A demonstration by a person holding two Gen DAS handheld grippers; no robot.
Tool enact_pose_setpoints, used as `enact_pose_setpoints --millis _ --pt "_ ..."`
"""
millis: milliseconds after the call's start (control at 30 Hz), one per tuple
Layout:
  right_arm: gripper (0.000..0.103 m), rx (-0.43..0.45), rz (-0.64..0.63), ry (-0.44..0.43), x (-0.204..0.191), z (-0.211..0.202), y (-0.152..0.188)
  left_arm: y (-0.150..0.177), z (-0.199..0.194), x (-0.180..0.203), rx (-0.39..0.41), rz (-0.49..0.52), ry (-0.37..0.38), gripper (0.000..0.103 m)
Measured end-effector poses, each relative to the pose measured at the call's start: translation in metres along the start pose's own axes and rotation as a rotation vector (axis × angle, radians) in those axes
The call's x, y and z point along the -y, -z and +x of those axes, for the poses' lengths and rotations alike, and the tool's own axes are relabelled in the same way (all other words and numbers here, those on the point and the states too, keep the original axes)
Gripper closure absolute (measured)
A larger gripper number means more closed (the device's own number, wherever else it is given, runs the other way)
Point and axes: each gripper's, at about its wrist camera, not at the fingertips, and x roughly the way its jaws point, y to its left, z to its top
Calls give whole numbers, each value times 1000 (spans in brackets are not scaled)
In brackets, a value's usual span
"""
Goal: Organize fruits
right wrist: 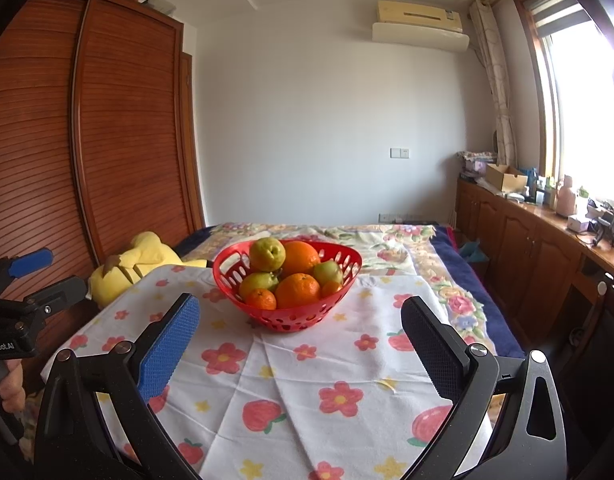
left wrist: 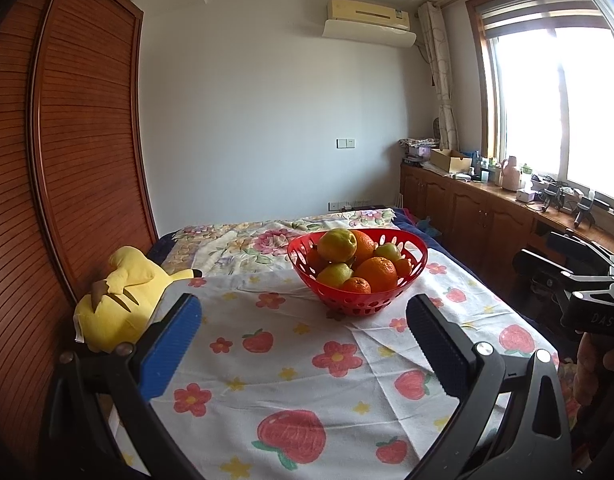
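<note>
A red perforated plastic basket (left wrist: 357,276) sits on the white strawberry-and-flower printed cloth (left wrist: 291,364), heaped with oranges (left wrist: 375,274) and yellow-green pears (left wrist: 338,245). Both the left gripper (left wrist: 303,356) and right gripper (right wrist: 301,354) hang near the basket, jaws spread wide, holding nothing. A yellow plush toy (left wrist: 119,300) lies left of the basket.

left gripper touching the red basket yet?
Apart. Left wrist view: the left gripper has its fingers open, with bare tablecloth between them and the red basket.
</note>
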Motion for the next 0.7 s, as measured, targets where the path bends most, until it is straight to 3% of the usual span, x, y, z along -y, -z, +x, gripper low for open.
enact_pose_setpoints --millis 700 --pt "1 2 5 14 6 -1 -2 2 5 0 -15 -9 -6 0"
